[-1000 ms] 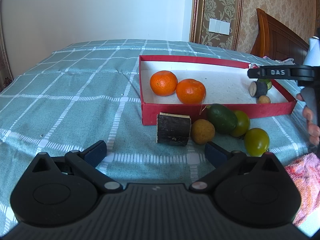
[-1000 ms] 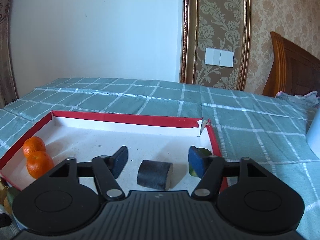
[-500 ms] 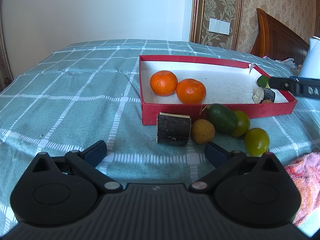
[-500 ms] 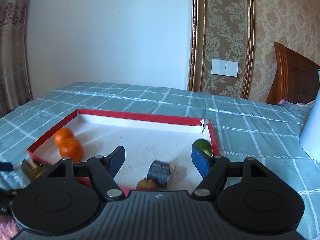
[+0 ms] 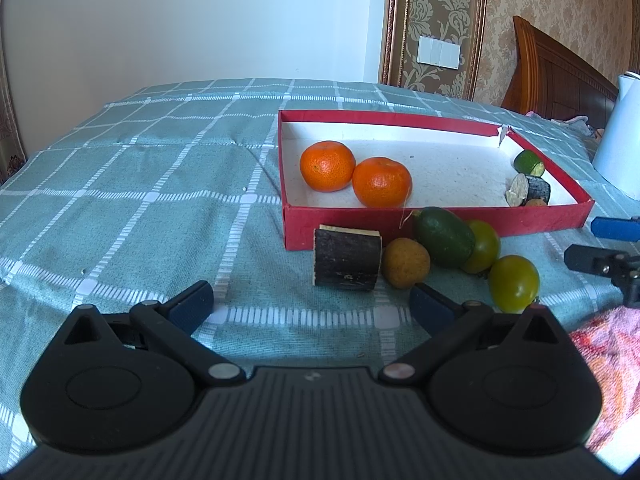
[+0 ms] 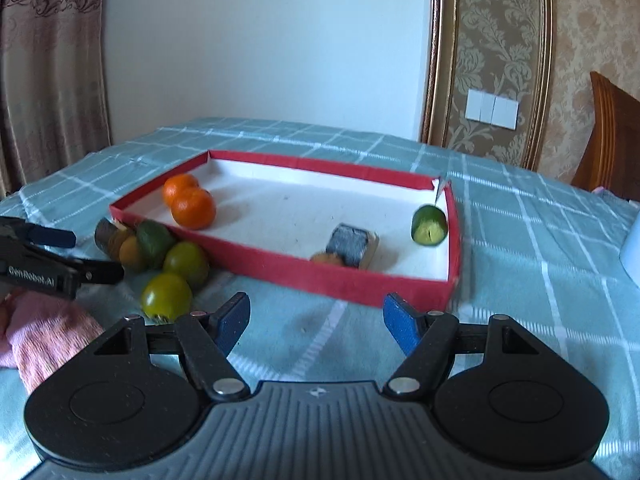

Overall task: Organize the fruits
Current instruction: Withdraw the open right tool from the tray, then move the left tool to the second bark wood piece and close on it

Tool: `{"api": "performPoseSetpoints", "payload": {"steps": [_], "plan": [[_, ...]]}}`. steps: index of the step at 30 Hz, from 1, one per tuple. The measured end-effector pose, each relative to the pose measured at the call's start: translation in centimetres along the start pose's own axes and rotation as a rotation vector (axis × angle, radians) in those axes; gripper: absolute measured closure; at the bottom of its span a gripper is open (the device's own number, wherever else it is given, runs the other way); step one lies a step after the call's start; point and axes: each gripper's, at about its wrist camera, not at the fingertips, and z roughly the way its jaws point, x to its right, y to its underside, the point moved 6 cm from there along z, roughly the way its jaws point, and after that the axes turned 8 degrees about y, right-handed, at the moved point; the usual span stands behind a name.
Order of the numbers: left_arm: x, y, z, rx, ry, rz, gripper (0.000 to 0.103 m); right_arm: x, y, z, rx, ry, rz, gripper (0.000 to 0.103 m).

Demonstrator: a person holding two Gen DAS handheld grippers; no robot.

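Woven checked bedspread [image 5: 160, 200]; 2 dimpled round oranges [image 5: 327, 165] in red box [image 5: 440, 224]; both hand-held grippers [image 5: 310, 304] released.

Left gripper [image 5: 312, 304] and right gripper [image 6: 316, 320] both tilt downward, jaws spread apart, holding nothing.

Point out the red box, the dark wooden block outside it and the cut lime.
red box [image 5: 432, 224], left wrist view, front wall.
dark wooden block [image 5: 346, 260], left wrist view, bark side.
cut lime [image 6: 429, 232], right wrist view, cut face.
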Motion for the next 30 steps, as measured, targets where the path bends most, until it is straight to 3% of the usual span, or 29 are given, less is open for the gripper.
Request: {"api": "performPoseSetpoints", "payload": {"steps": [9, 11, 15, 20, 23, 24, 25, 30], "plan": [[-0.2, -0.3, -0.6, 0.048, -0.022, -0.016, 0.003, 0.0, 0.8, 0.9, -0.048, -0.01, 0.006, 0.026], [-0.1, -0.4, -0.6, 0.046, -0.02, -0.008, 0.009, 0.1, 0.9, 0.9, -0.052, -0.004, 0.014, 0.021], [-0.1, -0.6, -0.8, 0.039, -0.053, 0.026, 0.02, 0.5, 1.0, 1.3, -0.078, -0.002, 0.034, 0.02], [-0.2, -0.6, -0.3, 0.02, 0.002, 0.028, 0.031, 0.6, 1.1, 1.5, -0.091, -0.003, 0.039, 0.019], [0.4, -0.8, -0.2, 0.019, 0.015, 0.068, 0.051, 0.6, 1.1, 1.5, -0.094, -0.002, 0.038, 0.018], [0.6, -0.9, -0.2, 0.018, 0.024, 0.08, 0.067, 0.6, 1.1, 1.5, -0.095, -0.001, 0.038, 0.018], [0.9, -0.9, -0.2, 0.016, 0.028, 0.092, 0.073, 0.7, 1.1, 1.5, -0.095, 0.0, 0.038, 0.018], [1.2, -0.8, -0.3, 0.022, 0.017, 0.104, 0.073, 0.7, 1.1, 1.6, -0.097, 0.004, 0.037, 0.016]]}}
